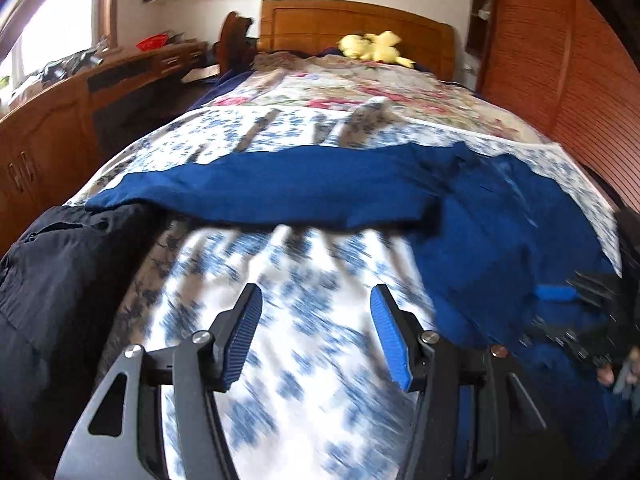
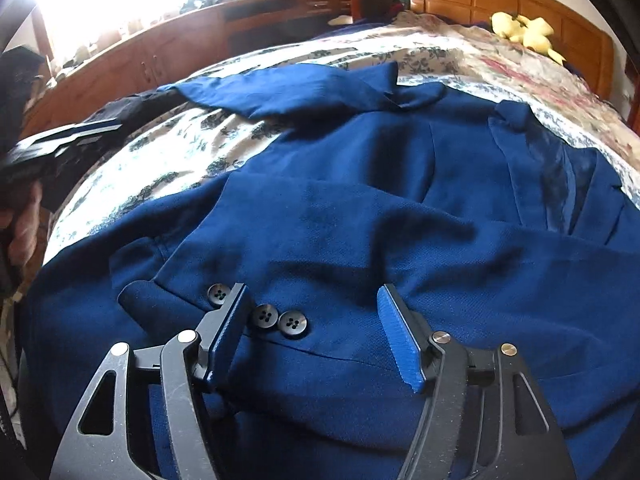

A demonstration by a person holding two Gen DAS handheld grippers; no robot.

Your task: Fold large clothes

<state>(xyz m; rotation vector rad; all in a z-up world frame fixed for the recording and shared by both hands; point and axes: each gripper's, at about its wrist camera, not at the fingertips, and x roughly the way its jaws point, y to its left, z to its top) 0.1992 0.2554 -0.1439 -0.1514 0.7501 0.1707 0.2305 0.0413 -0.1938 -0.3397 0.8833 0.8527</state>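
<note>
Blue jacket (image 2: 360, 184) lay spread across the floral bedspread (image 1: 256, 132) of the bed, one sleeve (image 1: 264, 196) stretched out to the side and a cuff with three dark buttons (image 2: 264, 314) lying nearest the right wrist camera. Right gripper (image 2: 312, 332) hovered over that cuff, jaws standing wide with nothing pinched between them; its left finger overlapped the row of buttons in the view. Left gripper (image 1: 316, 332) hung above bare bedspread beside the jacket's body, jaws likewise wide and empty. A dark garment (image 1: 60, 264) lay at the bed's left edge. A yellow plush toy (image 1: 372, 46) rested by the wooden headboard (image 1: 352, 20).
</note>
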